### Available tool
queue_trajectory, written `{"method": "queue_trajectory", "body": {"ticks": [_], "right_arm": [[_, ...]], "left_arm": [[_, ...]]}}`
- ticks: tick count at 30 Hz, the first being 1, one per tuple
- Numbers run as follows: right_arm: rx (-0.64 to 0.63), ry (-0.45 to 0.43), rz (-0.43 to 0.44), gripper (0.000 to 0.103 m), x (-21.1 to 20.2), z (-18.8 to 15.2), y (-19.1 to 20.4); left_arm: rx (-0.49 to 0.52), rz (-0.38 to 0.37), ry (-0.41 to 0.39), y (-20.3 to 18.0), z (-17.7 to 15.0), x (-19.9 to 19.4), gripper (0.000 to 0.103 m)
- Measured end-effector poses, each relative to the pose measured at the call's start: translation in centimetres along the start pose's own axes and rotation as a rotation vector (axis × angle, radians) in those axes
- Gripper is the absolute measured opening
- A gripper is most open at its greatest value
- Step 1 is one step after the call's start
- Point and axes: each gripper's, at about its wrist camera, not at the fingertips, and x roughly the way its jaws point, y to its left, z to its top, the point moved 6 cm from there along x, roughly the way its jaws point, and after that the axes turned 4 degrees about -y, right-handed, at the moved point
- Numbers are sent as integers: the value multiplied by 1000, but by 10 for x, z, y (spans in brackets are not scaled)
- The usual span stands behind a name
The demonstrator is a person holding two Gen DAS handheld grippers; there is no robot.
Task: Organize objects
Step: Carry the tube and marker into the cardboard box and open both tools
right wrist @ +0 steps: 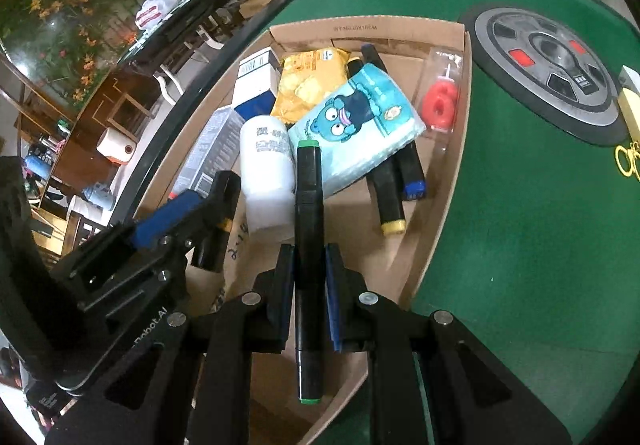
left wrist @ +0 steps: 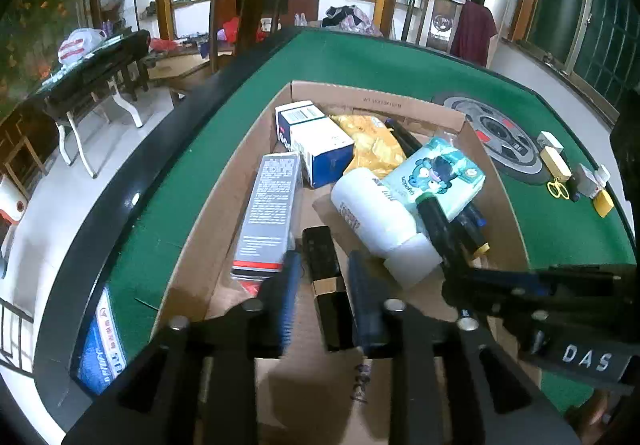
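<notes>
Left gripper (left wrist: 323, 285): over the near end of the cardboard box (left wrist: 192, 245), its fingers set either side of a black lipstick tube with a gold band (left wrist: 326, 285); small gaps show on both sides, so whether it grips the tube I cannot tell.
Right gripper (right wrist: 310, 277): clamped on a black marker with green caps (right wrist: 308, 253), which runs lengthwise between the pads and points toward 12 o'clock in the right wrist view.
Box contents: a white bottle (right wrist: 266, 173) just at 11 o'clock of the held marker, touching it or nearly so; a teal tissue pack with a cartoon bear (right wrist: 360, 125) at 1 o'clock, lying on two black markers, one yellow-capped (right wrist: 390, 201) and one blue-capped (right wrist: 412, 177).
Further in: a yellow snack bag (right wrist: 308, 85) at 12 o'clock, a white-and-blue carton (right wrist: 256, 85) and a grey carton (right wrist: 212, 149) along the left wall, a red "6" candle in clear wrap (right wrist: 440, 101) against the right wall.
In the way: the bottle and tissue pack crowd the box floor ahead of both grippers.
Around: green felt table (right wrist: 520, 225); round grey panel (right wrist: 548, 73) at 2 o'clock; yellow scissors (left wrist: 557, 187) and small boxes at the table's far right in the left wrist view.
</notes>
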Motion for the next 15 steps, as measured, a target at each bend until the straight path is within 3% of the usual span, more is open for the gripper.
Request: {"method": "queue_trajectory", "body": {"ticks": [9, 15], "right_arm": [[-38, 24, 15, 14, -1, -12, 11], [-63, 9, 31, 14, -10, -17, 18]], "left_arm": [[-19, 81, -92, 6, 11, -33, 54], [-5, 185, -177, 10, 19, -57, 62]]}}
